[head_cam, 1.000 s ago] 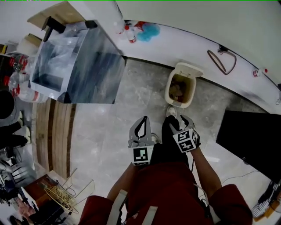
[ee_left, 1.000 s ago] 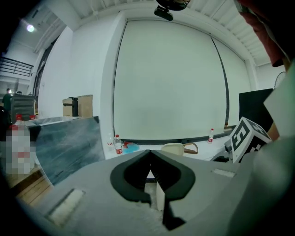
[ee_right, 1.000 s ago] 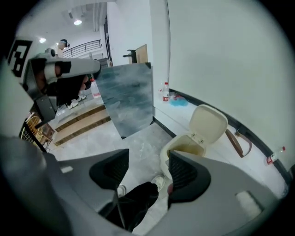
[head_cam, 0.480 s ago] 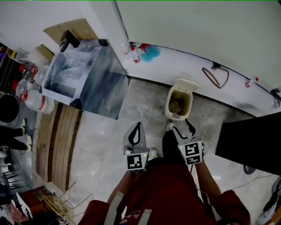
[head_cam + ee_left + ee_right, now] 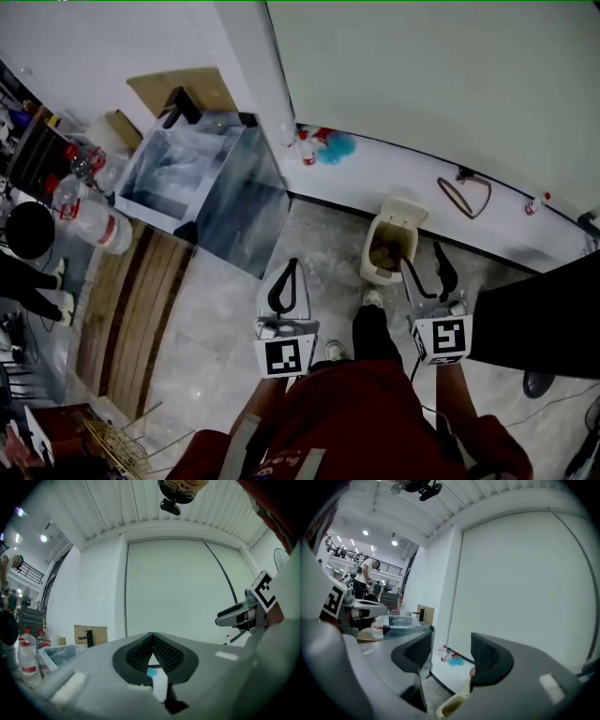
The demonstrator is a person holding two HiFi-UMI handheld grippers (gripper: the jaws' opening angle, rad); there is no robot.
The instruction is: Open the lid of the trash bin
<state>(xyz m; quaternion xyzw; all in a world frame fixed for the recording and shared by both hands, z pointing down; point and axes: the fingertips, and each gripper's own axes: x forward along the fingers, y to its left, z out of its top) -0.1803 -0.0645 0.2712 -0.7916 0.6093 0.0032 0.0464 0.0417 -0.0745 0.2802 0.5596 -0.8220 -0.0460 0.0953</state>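
From the head view I see the trash bin point(image 5: 388, 251) on the grey stone floor, pushed against the white ledge at the foot of the wall. It is small and cream-coloured, and its lid point(image 5: 404, 208) stands tipped up at the back, so the mouth is open and something brownish shows inside. The person's shoe point(image 5: 372, 298) sits just in front of the bin's near edge.

The left gripper point(image 5: 292, 264) is held over the floor to the left of the bin, apart from it. Its own view shows the jaws brought together, tips meeting, with nothing between them. The right gripper point(image 5: 424, 264) hovers just right of the bin, above it. Its view shows the jaws spread wide and empty.

The right gripper view gives me the bin's cream rim point(image 5: 452, 706) low between the jaws, from the side, with a small bottle point(image 5: 444, 654) and a blue object point(image 5: 454, 661) on the ledge beyond. The left gripper view points at the plain wall and instead catches the right gripper point(image 5: 241, 613) at its right edge and water bottles point(image 5: 27, 663) at its left. Only the head view shows the inside of the bin and the big clear box point(image 5: 202, 192) to the left
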